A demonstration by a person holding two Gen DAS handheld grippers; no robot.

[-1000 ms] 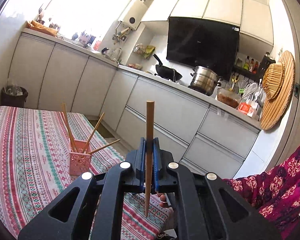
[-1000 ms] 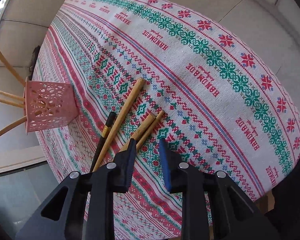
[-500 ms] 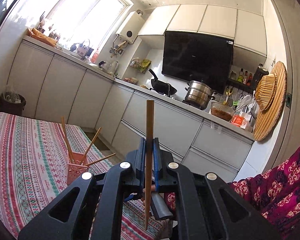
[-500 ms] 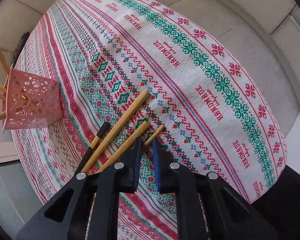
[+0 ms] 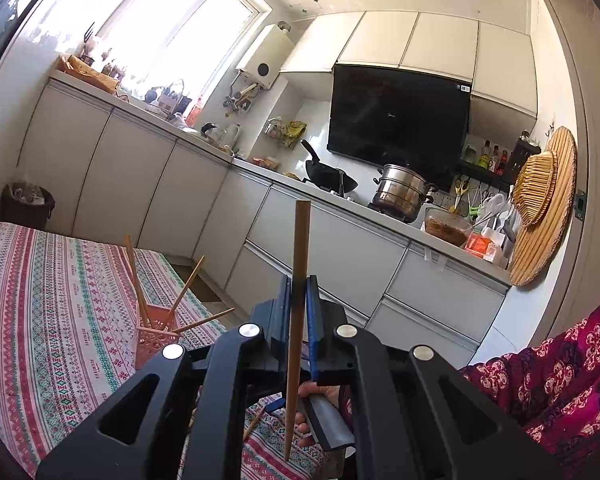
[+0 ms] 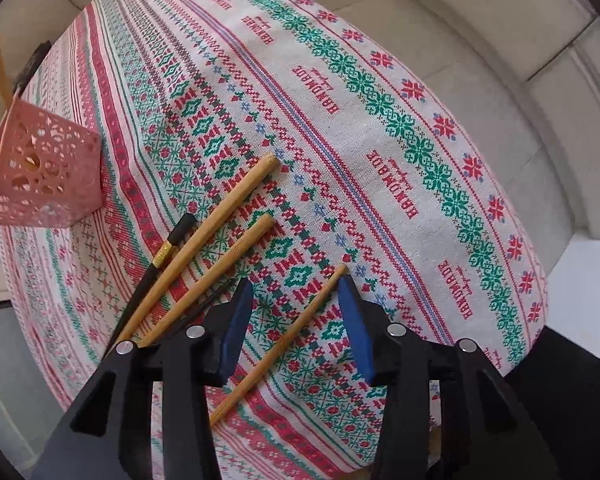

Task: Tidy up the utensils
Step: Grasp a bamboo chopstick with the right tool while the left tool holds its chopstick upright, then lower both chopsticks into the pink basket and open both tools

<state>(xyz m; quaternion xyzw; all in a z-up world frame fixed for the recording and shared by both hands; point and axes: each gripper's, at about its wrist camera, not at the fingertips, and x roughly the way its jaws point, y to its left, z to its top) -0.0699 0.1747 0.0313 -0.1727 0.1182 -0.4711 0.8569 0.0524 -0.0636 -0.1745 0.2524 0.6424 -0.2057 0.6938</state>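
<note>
My left gripper (image 5: pixel 298 300) is shut on a wooden chopstick (image 5: pixel 300 264), held upright above the table's near edge. The pink lattice holder (image 5: pixel 152 340) stands to its left with three chopsticks leaning in it; it also shows in the right wrist view (image 6: pixel 44 172). My right gripper (image 6: pixel 294 312) is open just over the patterned tablecloth (image 6: pixel 380 128), with a thin wooden chopstick (image 6: pixel 284 340) lying loose between its jaws. Two thicker wooden chopsticks (image 6: pixel 204 240) and a black chopstick (image 6: pixel 160 256) lie to its left.
Kitchen cabinets (image 5: pixel 340 256) and a counter with a wok (image 5: pixel 324 176) and steel pot (image 5: pixel 404 196) run behind the table. A dark bin (image 5: pixel 26 204) stands past the table's far end. The person's patterned sleeve (image 5: pixel 560 380) is at the right.
My right gripper closed partway, then opened wide, and the thin chopstick now lies apart from the others between its jaws. My left gripper tilted upward, still holding its chopstick.
</note>
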